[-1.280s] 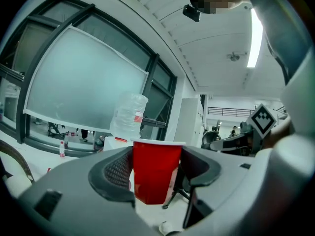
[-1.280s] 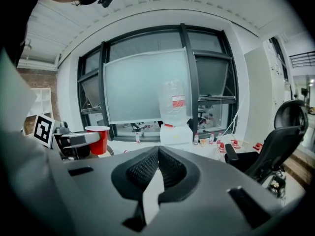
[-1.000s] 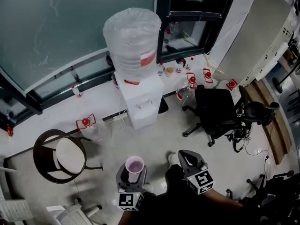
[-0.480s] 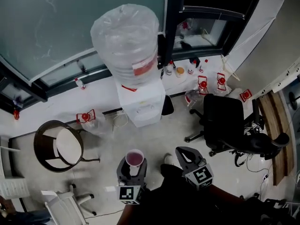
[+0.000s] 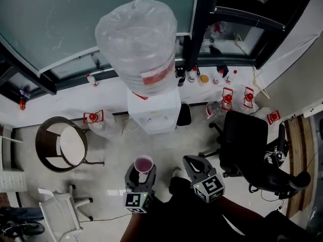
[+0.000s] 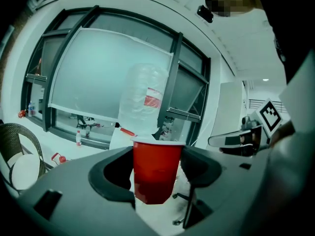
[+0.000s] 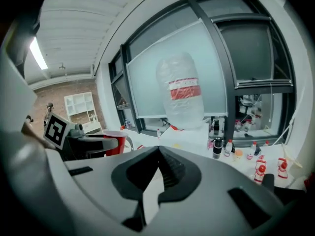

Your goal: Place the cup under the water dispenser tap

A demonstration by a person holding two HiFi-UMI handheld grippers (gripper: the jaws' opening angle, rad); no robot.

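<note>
Both grippers are held out low in front of the person, side by side, pointing toward the water dispenser (image 5: 154, 114) and tipped slightly down. Left gripper (image 5: 143, 170) clamps the cup (image 5: 144, 164) upright, a jaw pressed to each side of its wall, cup carried clear of the floor (image 5: 161, 147). Right gripper (image 5: 192, 161) sits just beside it, jaw tips together, nothing in them. The cup is well short of the dispenser, with pale floor between the two. A big clear bottle (image 5: 137, 44) sits on the white dispenser cabinet, which backs onto the window ledge (image 5: 55, 107). Round wicker chair (image 5: 60, 145) to the left, black office chair (image 5: 246, 140) to the right, small red-capped bottles (image 5: 227, 99) along the ledge. Head view gives only the cup's rim and pinkish inside. Left gripper view shows the cup (image 6: 155, 168) red-walled and white-rimmed, covering the dispenser's front, so the tap is not readable there. Right gripper view catches the cup (image 7: 114, 141) side-on at far left.
</note>
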